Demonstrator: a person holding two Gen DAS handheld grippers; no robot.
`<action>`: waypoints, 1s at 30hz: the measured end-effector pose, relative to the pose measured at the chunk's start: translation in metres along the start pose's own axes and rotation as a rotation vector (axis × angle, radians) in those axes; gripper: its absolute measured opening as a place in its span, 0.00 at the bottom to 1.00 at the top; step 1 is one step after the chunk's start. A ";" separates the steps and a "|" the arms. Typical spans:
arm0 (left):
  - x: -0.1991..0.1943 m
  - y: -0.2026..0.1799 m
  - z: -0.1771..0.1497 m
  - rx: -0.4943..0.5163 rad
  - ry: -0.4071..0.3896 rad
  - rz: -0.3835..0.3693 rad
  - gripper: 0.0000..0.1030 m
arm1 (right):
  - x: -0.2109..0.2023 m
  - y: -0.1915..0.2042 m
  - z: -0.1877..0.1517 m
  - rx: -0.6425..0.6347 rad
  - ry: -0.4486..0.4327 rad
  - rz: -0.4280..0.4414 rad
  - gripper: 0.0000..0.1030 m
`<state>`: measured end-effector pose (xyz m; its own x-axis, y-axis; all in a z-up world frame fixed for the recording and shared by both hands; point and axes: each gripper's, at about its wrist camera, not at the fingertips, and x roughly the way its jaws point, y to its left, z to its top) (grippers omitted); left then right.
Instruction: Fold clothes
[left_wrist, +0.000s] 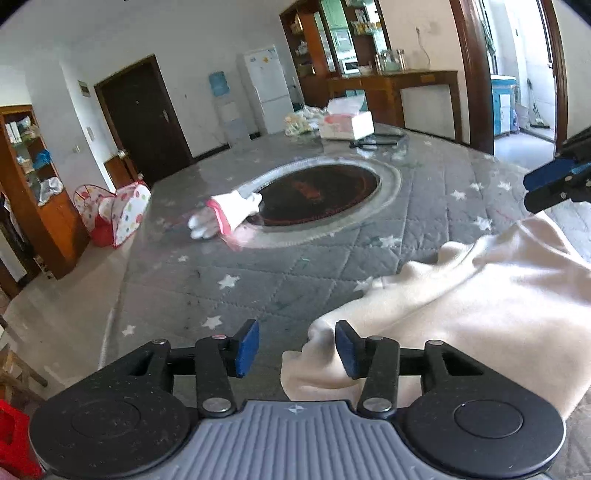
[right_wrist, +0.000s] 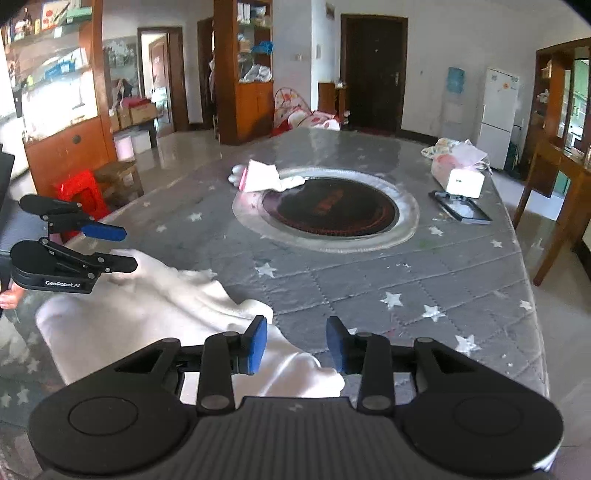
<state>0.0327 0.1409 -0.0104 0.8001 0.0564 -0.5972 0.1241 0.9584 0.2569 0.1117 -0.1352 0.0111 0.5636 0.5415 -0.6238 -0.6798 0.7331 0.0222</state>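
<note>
Garment: the cream garment (right_wrist: 147, 314) lies rumpled on the near edge of the counter (right_wrist: 424, 280), bunched in soft ridges, with one loose corner reaching toward you and no crisp fold line that I can make out.
Stage: this heap would fit a piece waiting to be spread flat, or one caught mid-fold with a flap just let go; the pictures do not settle which.
Left tongs: your left tongs (left_wrist: 295, 349) are spread wide and hold nothing, the right-hand pad resting at a near lobe of the cloth, the left-hand pad over bare quilt.
Right tongs: your right tongs (right_wrist: 297, 345) are parted and empty too, the cloth's corner lying between and just under the pads.
Grip advice: whichever hem you take, bring both pads onto a single layer at a true corner, not a bunched ridge, and match the two hands' height so the cloth hangs even.
Watch: the fabric looks soft and slippery, so close fully before lifting.
Surroundings: farther off, a white and pink glove (left_wrist: 225, 214) lies at the rim of the sunken hotplate (right_wrist: 328, 210), and a tissue box (left_wrist: 345, 123) sits at the far side, well apart from the work.
</note>
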 end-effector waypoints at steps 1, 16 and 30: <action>-0.004 -0.002 0.000 0.000 0.002 0.000 0.47 | -0.002 0.003 -0.002 -0.001 -0.003 0.010 0.31; -0.027 -0.023 -0.021 -0.044 0.098 -0.064 0.47 | 0.021 0.001 -0.027 0.100 0.058 0.003 0.17; -0.041 -0.043 -0.025 -0.064 0.060 -0.123 0.48 | 0.072 0.024 -0.006 0.086 0.103 0.028 0.17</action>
<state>-0.0204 0.1048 -0.0160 0.7442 -0.0481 -0.6662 0.1801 0.9749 0.1308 0.1330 -0.0813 -0.0383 0.4910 0.5207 -0.6984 -0.6496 0.7530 0.1048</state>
